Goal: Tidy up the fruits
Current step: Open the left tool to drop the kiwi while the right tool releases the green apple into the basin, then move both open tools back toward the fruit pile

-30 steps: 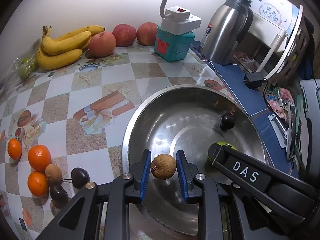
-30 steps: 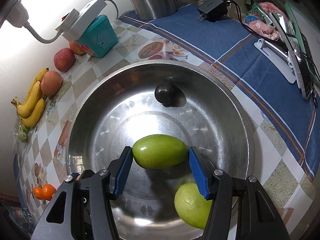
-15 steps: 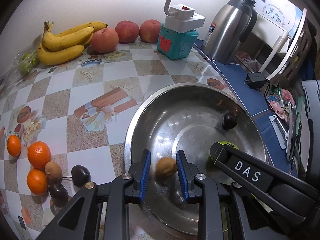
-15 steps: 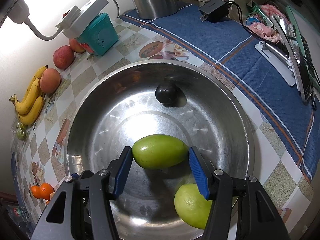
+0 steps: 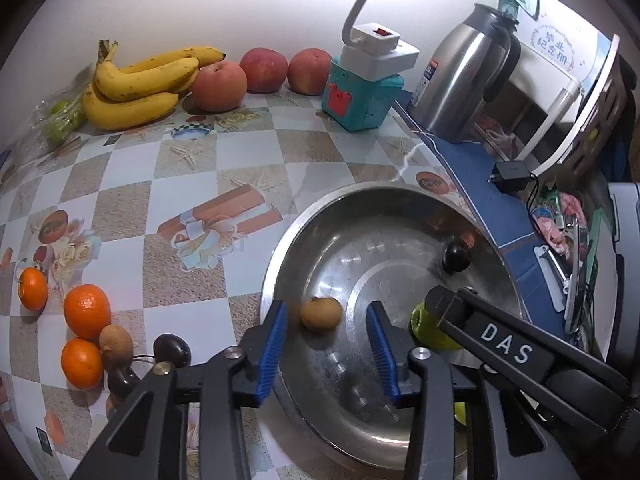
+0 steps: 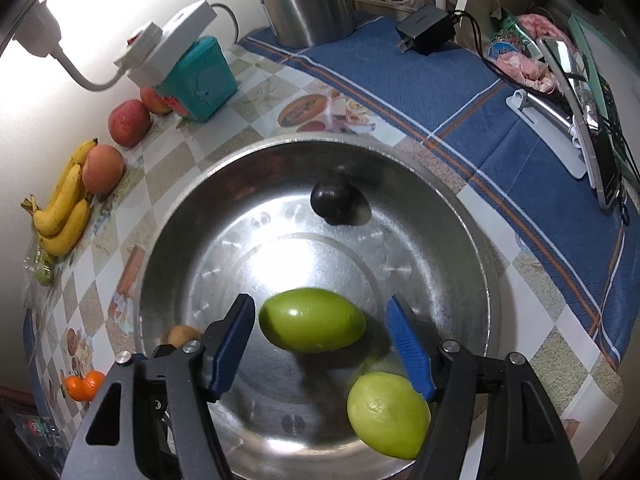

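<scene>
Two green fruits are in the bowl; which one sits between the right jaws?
The oblong green fruit, lying between the open right gripper jaws, touching neither. The rounder green fruit lies outside, nearer the bowl rim.

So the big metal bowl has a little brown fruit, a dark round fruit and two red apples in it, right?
Almost. The metal bowl does hold the little brown fruit and the dark round fruit, but the other two are green fruits, not red apples. The right wrist view shows them. The red apples sit on the table by the bananas.
</scene>
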The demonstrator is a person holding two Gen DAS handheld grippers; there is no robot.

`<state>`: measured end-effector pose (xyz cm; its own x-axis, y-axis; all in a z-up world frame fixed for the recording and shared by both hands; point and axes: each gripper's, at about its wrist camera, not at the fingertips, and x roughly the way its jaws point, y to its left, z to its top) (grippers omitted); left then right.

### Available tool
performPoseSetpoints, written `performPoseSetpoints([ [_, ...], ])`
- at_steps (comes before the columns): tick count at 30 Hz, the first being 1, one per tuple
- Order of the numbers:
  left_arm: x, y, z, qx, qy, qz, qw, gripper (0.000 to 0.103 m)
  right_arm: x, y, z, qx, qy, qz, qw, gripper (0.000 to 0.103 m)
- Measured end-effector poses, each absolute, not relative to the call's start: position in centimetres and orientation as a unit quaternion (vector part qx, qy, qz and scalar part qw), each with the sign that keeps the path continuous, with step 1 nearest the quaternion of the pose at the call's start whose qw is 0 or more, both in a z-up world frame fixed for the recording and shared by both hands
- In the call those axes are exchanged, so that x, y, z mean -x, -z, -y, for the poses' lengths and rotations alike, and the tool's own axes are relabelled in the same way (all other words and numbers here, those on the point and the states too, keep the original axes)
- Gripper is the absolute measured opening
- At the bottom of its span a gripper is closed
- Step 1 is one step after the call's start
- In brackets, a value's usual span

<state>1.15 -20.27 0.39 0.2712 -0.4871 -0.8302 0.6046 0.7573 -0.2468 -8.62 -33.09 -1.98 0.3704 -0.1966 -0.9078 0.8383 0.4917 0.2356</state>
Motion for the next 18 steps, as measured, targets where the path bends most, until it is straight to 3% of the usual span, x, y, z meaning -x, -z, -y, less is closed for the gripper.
performPoseSetpoints([
  [4, -1.4, -1.0, 20.0, -0.054, 0.339, -0.496, 0.797, 0.052, 8.7, 1.1, 33.0, -0.359, 0.35, -0.429, 0.752, 0.071],
  [18, -5.4, -1.5, 14.7, 0.019, 0.24, -0.54, 0.807, 0.053, 8.7, 0.7, 32.8, -0.355, 0.346, -0.426, 0.757, 0.071],
])
